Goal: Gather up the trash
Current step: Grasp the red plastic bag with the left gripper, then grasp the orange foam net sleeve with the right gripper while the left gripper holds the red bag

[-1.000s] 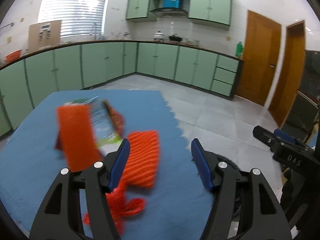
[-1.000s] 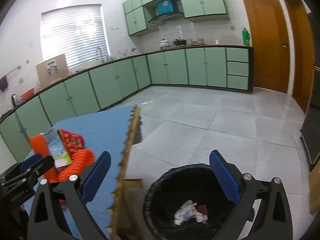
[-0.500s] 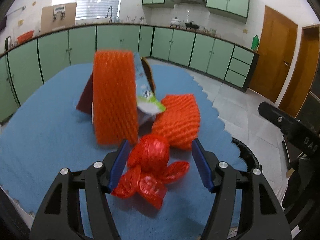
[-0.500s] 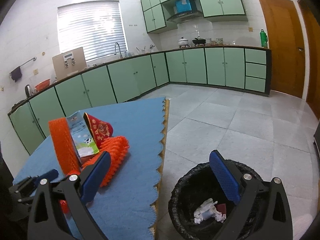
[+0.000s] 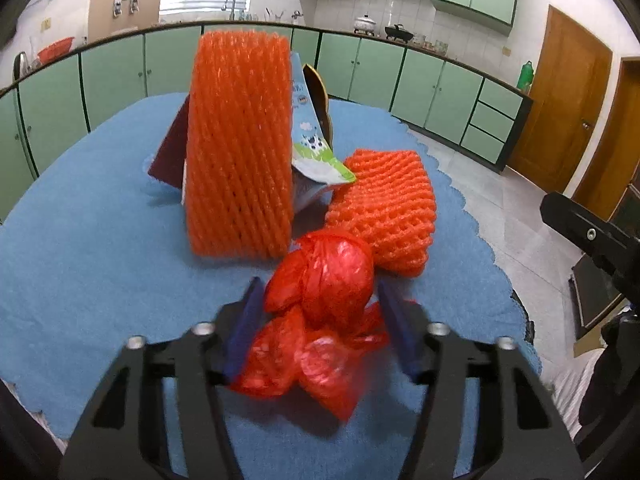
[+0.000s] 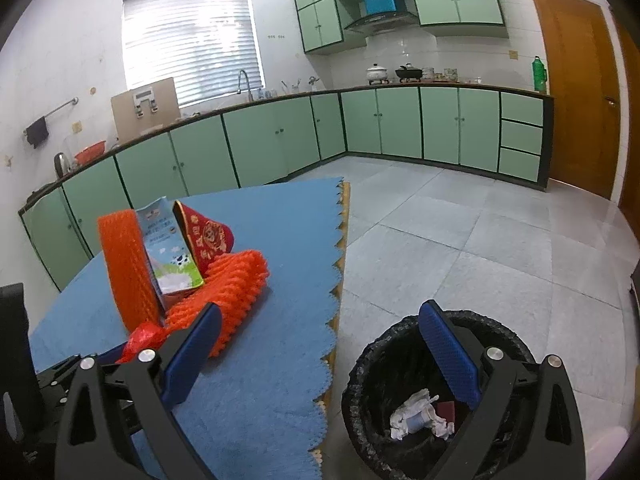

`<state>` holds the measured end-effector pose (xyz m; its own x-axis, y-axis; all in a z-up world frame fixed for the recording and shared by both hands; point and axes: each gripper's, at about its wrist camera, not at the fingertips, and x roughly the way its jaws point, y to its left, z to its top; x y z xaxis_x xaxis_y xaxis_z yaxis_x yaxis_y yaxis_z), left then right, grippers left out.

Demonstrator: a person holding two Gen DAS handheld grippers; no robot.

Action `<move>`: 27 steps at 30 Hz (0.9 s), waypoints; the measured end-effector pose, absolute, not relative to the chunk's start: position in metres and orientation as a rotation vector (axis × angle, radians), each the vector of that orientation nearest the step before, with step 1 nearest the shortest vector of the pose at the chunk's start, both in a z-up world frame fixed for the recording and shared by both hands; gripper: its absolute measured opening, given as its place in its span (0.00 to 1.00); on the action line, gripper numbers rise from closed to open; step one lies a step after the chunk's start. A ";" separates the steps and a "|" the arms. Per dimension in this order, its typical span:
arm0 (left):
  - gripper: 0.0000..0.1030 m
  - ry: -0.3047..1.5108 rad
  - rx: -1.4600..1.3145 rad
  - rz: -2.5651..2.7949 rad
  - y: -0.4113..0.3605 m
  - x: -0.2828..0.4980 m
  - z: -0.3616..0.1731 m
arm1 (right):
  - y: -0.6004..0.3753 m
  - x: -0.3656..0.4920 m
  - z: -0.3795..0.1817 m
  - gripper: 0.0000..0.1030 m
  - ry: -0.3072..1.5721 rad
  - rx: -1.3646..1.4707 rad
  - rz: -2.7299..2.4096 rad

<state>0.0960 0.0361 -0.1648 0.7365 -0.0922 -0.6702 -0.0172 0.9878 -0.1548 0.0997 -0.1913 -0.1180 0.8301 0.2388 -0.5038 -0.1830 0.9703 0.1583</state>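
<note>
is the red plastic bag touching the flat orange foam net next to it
Touching. In the left wrist view the knotted red plastic bag presses against the near edge of the flat orange foam net, with no blue mat showing between them.

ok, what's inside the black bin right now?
The black bin holds crumpled white paper and a small dark red piece on its liner. The right gripper finger covers part of the inside, so anything there is hidden.
</note>
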 end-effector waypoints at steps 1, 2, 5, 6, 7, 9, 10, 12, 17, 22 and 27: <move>0.44 0.747 -0.159 -0.044 0.037 0.096 -0.165 | -0.189 0.100 -0.118 0.94 0.549 0.100 0.228; 0.43 0.746 -0.161 -0.047 0.038 0.095 -0.165 | -0.187 0.099 -0.118 0.93 0.551 0.096 0.234; 0.39 0.742 -0.158 -0.049 0.039 0.092 -0.164 | -0.181 0.097 -0.119 0.90 0.555 0.079 0.251; 0.37 0.740 -0.160 -0.049 0.039 0.091 -0.164 | -0.178 0.096 -0.118 0.89 0.556 0.071 0.254; 0.36 0.738 -0.163 -0.051 0.040 0.091 -0.163 | -0.177 0.096 -0.118 0.88 0.557 0.067 0.257; 0.35 0.725 -0.164 -0.045 0.041 0.087 -0.159 | -0.173 0.096 -0.117 0.88 0.556 0.069 0.262; 0.34 0.716 -0.166 -0.045 0.044 0.083 -0.157 | -0.172 0.096 -0.116 0.87 0.556 0.071 0.266; 0.34 0.689 -0.166 -0.040 0.046 0.078 -0.149 | -0.168 0.096 -0.114 0.86 0.550 0.071 0.271; 0.34 0.629 -0.173 -0.015 0.055 0.069 -0.129 | -0.159 0.098 -0.107 0.86 0.538 0.067 0.291; 0.34 0.578 -0.183 0.032 0.068 0.064 -0.113 | -0.143 0.102 -0.101 0.85 0.526 0.045 0.318; 0.34 0.546 -0.188 0.086 0.087 0.065 -0.101 | -0.125 0.108 -0.100 0.85 0.527 0.037 0.347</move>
<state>0.0650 0.0875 -0.1010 0.8515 0.0313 -0.5234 -0.1312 0.9792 -0.1550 0.1084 -0.1248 -0.1004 0.8075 0.3340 -0.4861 -0.3150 0.9410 0.1234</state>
